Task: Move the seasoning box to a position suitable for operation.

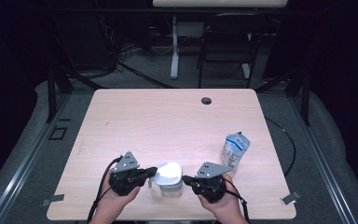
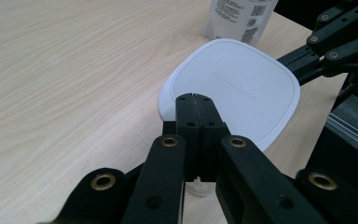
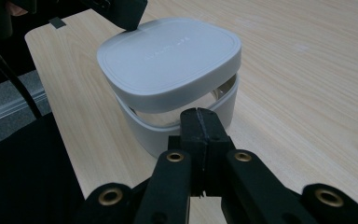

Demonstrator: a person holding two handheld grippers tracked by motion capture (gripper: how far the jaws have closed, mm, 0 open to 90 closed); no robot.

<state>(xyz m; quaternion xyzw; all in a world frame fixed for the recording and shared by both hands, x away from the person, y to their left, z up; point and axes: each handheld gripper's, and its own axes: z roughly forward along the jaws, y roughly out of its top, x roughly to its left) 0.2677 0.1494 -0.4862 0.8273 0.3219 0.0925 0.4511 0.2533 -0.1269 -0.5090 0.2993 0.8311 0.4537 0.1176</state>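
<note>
Centrally, near the front edge of the worktop (image 1: 168, 116), a white box (image 1: 168, 179) with a rounded square lid (image 2: 233, 95) is seen, flanked by the two hand-held grippers. The left hand-held gripper (image 1: 151, 173) is held at the box's left side, its jaws pressed together with nothing between them; in the left gripper view their tips are seen at the lid's near edge, though actual contact cannot be judged. The right hand-held gripper (image 1: 186, 180) is held at the box's right side, jaws likewise closed on nothing, the tips lying just beside the lower wall of the box in the right gripper view. In that view the lid is seen sitting unevenly: it is raised above the base on the near side, with a dark gap and a clear inner wall showing beneath. Faint embossed lettering is noted on the lid, too small to read. A clear plastic bottle (image 1: 235, 149) with a printed label is noted standing to the right of the box, apart from it. A round cable hole (image 1: 206, 100) is noted near the far edge of the worktop.
</note>
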